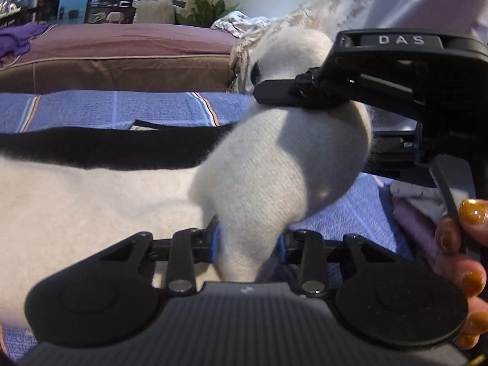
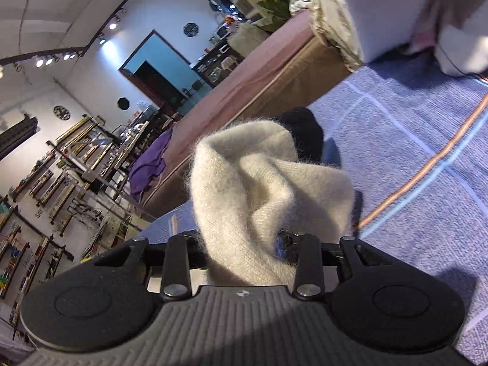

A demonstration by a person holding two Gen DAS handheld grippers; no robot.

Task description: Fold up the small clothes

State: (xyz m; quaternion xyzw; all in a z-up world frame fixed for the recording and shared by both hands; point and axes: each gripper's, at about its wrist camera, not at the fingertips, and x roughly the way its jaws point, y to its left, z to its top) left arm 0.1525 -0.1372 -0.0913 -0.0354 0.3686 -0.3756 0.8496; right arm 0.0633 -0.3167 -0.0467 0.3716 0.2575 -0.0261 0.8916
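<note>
A fuzzy cream knit garment (image 1: 274, 164) with a black band (image 1: 116, 149) lies on a blue striped bedspread (image 1: 106, 109). My left gripper (image 1: 248, 241) is shut on a bunched part of it. The right gripper (image 1: 274, 93) shows in the left wrist view from the side, clamped on the same cream fold higher up. In the right wrist view the cream garment (image 2: 259, 189) bunches up between the fingers of my right gripper (image 2: 247, 256), with its black part (image 2: 305, 131) behind.
A brown and mauve mattress (image 1: 122, 61) runs behind the bedspread (image 2: 411, 152). A pale patterned quilt (image 1: 253, 27) lies at the back right. Folded grey and purple cloth (image 1: 411, 207) sits at the right. A purple cloth (image 2: 149, 164) lies on the mattress.
</note>
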